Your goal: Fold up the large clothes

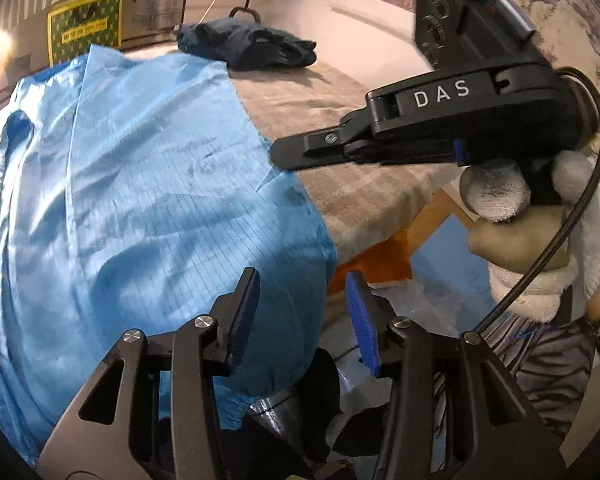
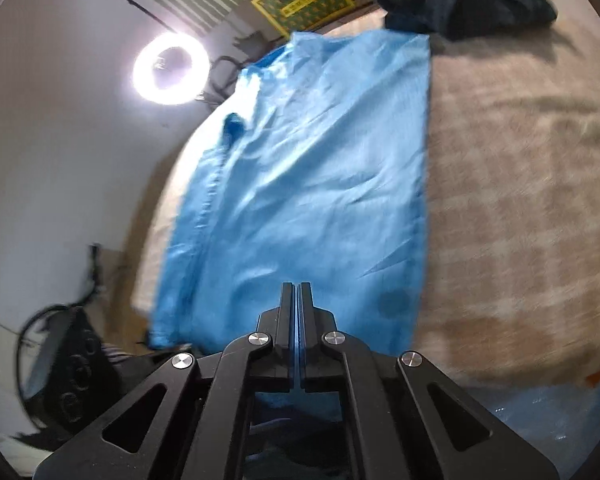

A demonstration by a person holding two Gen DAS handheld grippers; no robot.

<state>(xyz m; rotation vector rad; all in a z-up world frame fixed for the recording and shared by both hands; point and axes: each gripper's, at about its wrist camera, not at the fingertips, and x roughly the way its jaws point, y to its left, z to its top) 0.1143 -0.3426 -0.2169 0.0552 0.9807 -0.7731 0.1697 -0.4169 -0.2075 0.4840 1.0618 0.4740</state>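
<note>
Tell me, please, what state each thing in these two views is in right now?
Light blue garment: spread flat on the bed, near edge hanging over.
Dark blue garment: bunched in a heap at the far end.
Left gripper: open, nothing between its pads.
Right gripper: shut, empty.
Ring lamp: on.

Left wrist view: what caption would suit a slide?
Open left gripper over a blue garment on the table, shut right gripper alongside.

Black tongs (image 1: 304, 312) — blue pads, silver screws — white knit glove (image 1: 496, 192)
</note>
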